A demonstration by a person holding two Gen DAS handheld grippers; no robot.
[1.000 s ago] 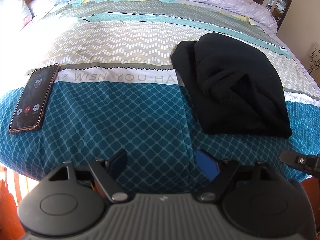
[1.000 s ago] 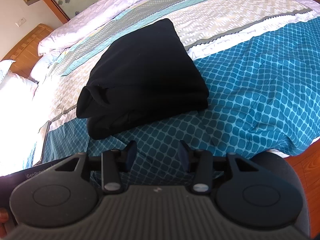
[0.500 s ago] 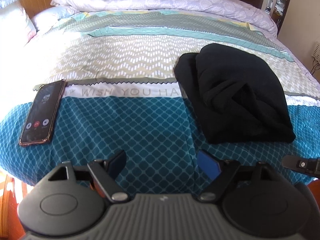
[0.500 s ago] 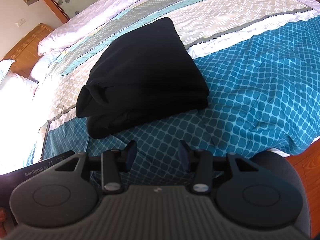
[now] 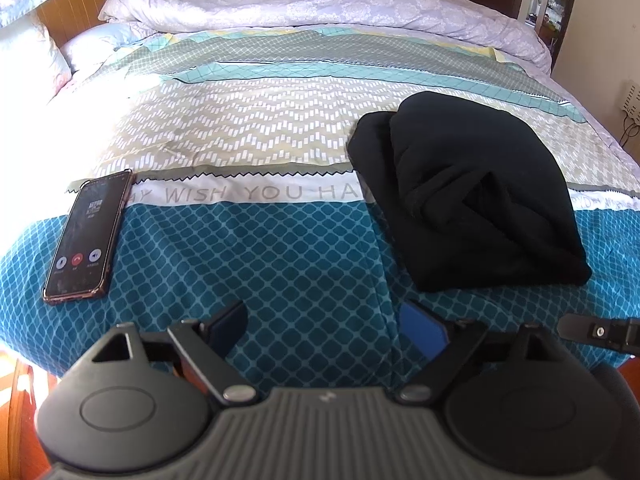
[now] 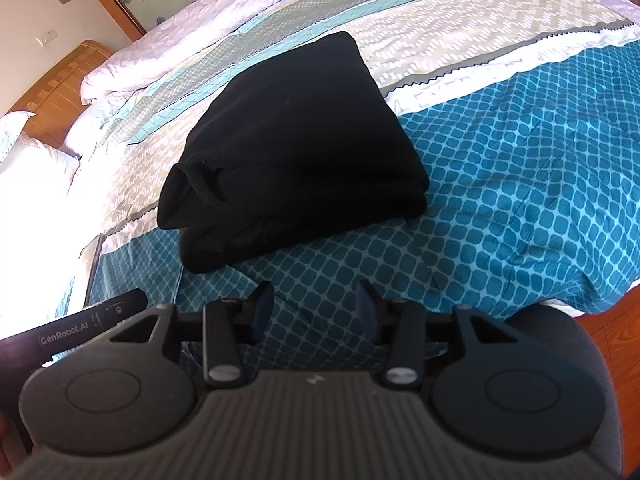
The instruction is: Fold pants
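Black pants point(image 5: 472, 196) lie folded into a thick bundle on the patterned bedspread point(image 5: 256, 248), right of centre in the left wrist view. In the right wrist view the same pants point(image 6: 296, 152) sit just ahead, a rolled edge at their left end. My left gripper point(image 5: 326, 330) hovers over the teal part of the cover, near the bed's front edge, apart from the pants; its jaws are opening and nothing is between them. My right gripper point(image 6: 314, 306) stands open and holds nothing, a short way in front of the bundle.
A phone point(image 5: 86, 236) with a lit call screen lies on the cover at the left. A lilac duvet point(image 5: 320, 8) is heaped along the far side, pillows point(image 5: 28, 40) at the far left. The other gripper's tip point(image 5: 600, 332) shows at the right edge. Wooden floor point(image 6: 616, 320) lies beyond the bed's edge.
The left wrist view has tilted up a little, so more of the headboard and duvet shows, and its jaws have spread wider. The right wrist view is unchanged.
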